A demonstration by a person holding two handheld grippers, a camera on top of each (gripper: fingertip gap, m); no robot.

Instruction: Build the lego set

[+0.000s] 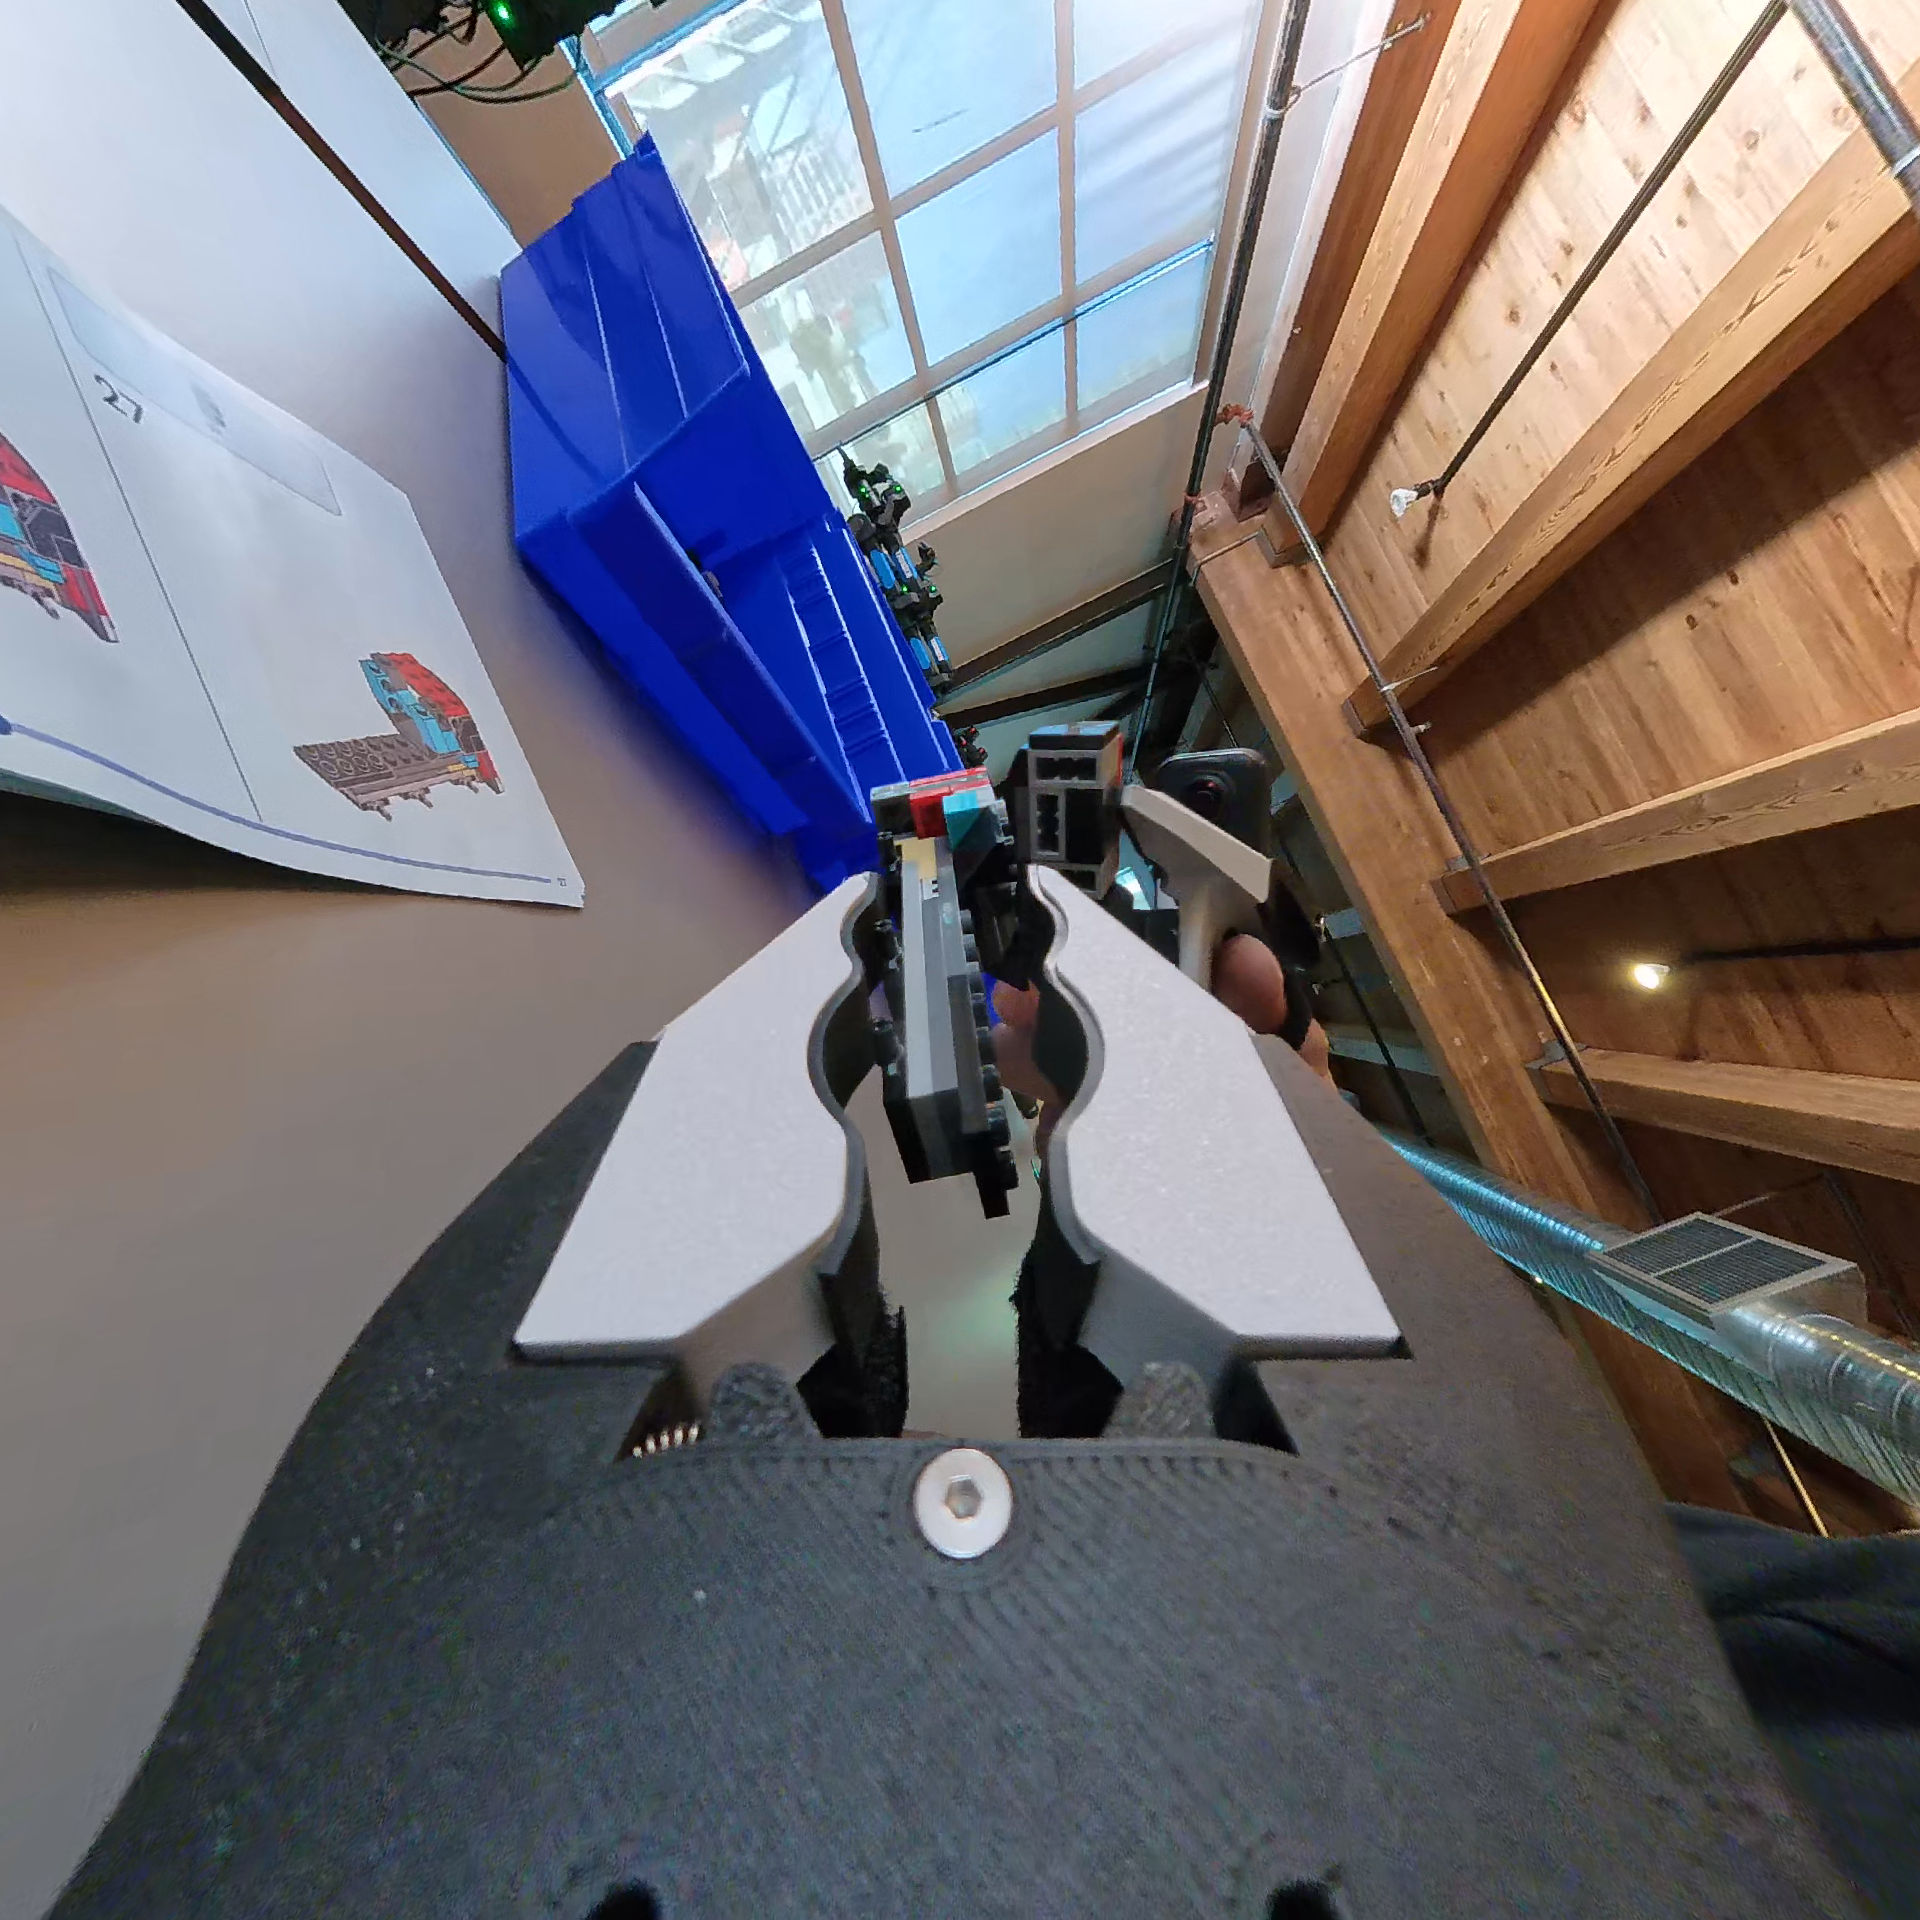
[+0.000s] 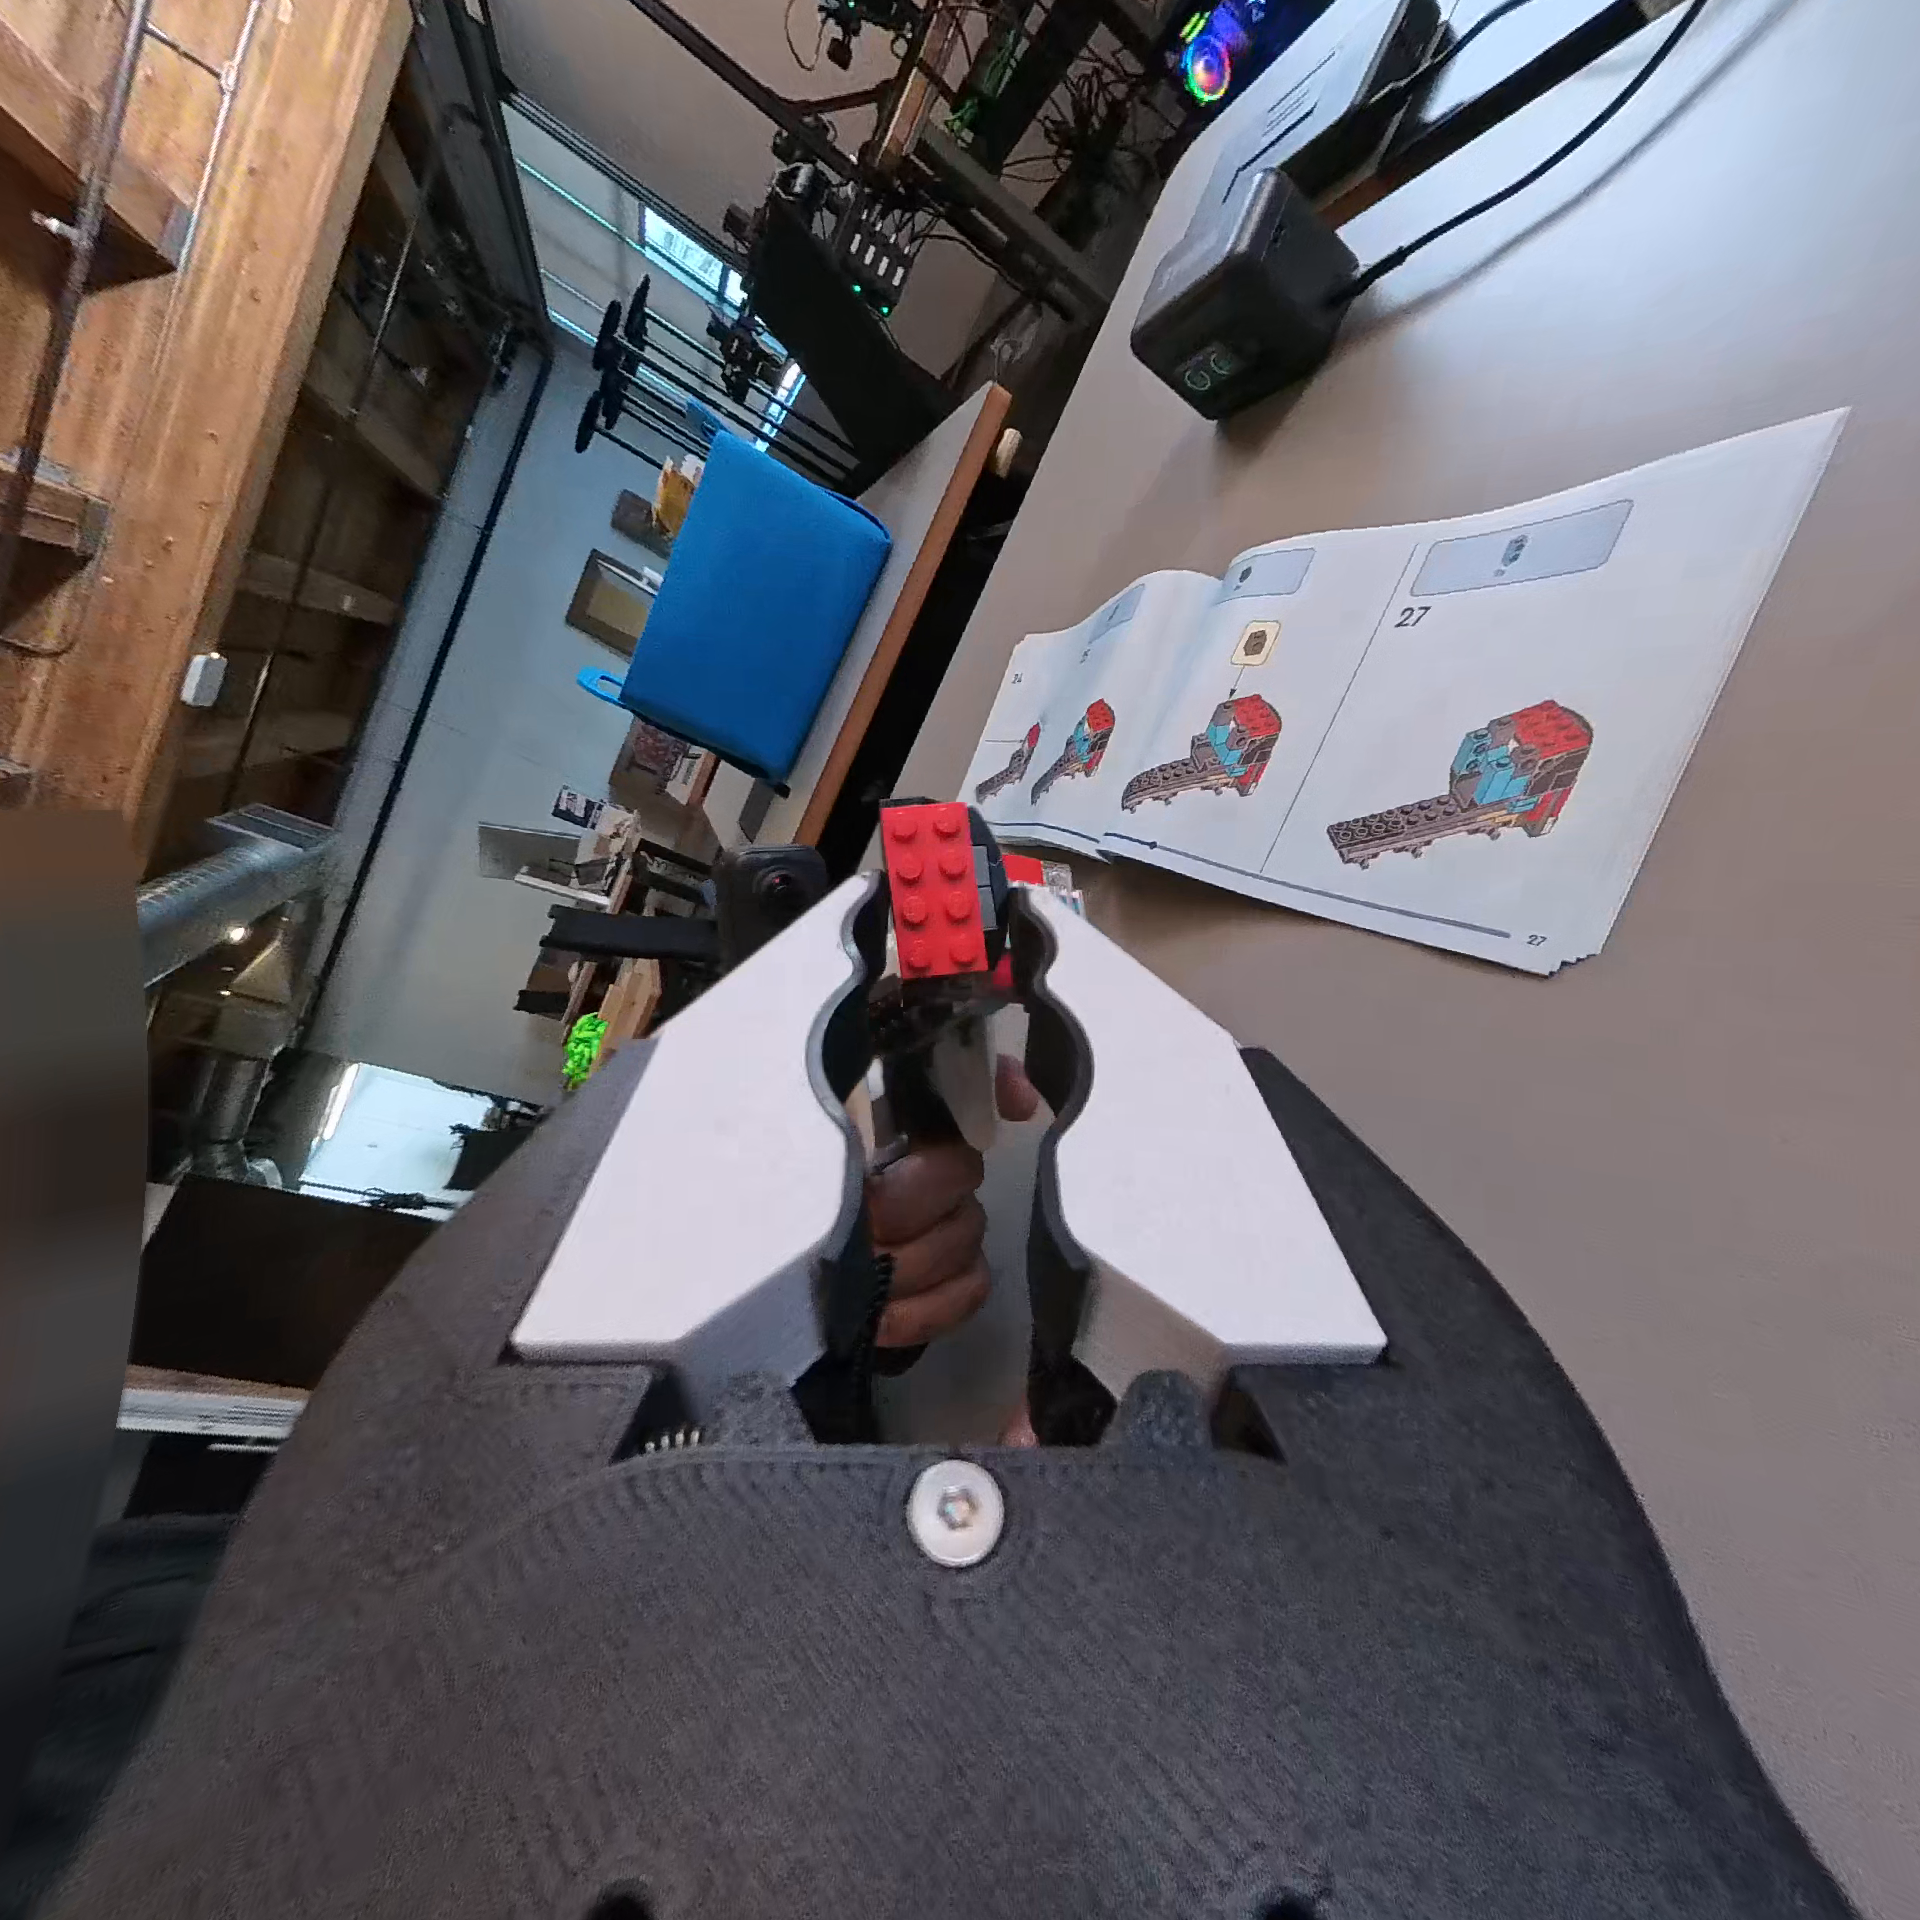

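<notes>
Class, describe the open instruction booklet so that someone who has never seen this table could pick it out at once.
Start at the wide tan table. Behind the black power box with its cable, the instruction booklet lies flat and open, white pages facing up. It is the only paper item with coloured drawings of a red, teal and grey brick model, unlike the real lego build held in the right gripper.

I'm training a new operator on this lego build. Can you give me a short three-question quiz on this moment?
1. True or false: the left claw is closed on the lego model.
2. What lies open on the table? A) instruction booklet B) laptop C) tray
3. Fill in: the bins at the table's far edge are ____.

Key: 1 true. 2 A, the instruction booklet. 3 blue.
</notes>
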